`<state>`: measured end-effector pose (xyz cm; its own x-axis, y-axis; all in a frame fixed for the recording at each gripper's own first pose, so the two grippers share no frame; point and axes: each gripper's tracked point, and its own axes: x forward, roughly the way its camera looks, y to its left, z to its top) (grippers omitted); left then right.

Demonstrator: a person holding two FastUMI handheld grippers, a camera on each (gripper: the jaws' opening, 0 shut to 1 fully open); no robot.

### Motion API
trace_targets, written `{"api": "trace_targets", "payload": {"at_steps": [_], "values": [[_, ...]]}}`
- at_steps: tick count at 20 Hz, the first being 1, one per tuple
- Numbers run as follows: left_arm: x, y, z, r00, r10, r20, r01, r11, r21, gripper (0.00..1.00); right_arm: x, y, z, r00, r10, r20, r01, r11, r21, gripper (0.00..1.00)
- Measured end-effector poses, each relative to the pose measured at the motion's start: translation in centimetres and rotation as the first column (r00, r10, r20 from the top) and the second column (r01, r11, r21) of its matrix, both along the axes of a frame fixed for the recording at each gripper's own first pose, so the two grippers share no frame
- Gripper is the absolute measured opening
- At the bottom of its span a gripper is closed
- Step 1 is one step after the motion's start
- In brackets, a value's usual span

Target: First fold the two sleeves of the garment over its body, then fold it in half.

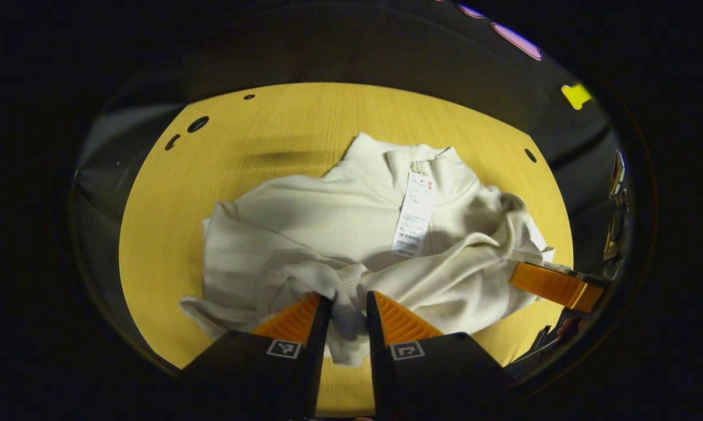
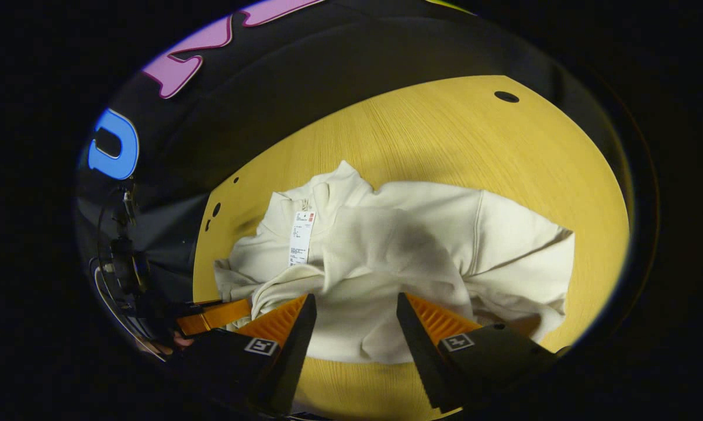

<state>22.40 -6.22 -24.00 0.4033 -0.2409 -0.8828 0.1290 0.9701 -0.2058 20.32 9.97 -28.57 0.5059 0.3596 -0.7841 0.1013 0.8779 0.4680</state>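
Clearly mid sleeve-folding: left gripper [image 1: 348, 304] pinching a bunch of the cream garment [image 1: 351, 234] near the table's [image 1: 170, 193] front edge, right gripper [image 2: 354, 313] spread wide above cloth, holding nothing. Next, carrying the pinched sleeve across the body, then releasing. No containers present.

Both gripper views low, near, over one shared garment [image 1: 351, 234] [image 2: 398, 251].

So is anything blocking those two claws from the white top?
Nothing visible. The left gripper already pinches a fold of the garment; the right gripper hangs open just above its near edge. A paper tag lies by the collar.
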Motion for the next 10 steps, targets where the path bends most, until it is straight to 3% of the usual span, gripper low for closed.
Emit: {"api": "trace_targets", "payload": {"at_steps": [1,4,7,10], "values": [[-0.4,-0.2,0.6,1.0,-0.003,0.015,0.003,1.0,-0.018,0.45,-0.3,-0.1,0.7,1.0,0.004,0.018,-0.004,1.0,-0.002,0.9],[-1.9,-0.4,2.2,0.998,-0.016,0.063,0.019,0.999,-0.044,0.76,-1.7,-0.5,2.8,0.998,0.011,0.06,-0.01,1.0,-0.011,0.91],[-4.3,-0.2,3.5,0.996,-0.021,0.092,0.026,0.998,-0.06,0.83,-3.4,-0.9,4.6,0.996,0.016,0.092,-0.013,1.0,-0.027,0.91],[-6.3,0.1,4.8,0.994,-0.007,0.111,0.016,0.997,-0.081,0.83,-5.3,-0.8,6.5,0.994,0.021,0.11,-0.019,1.0,-0.02,0.94]]}}
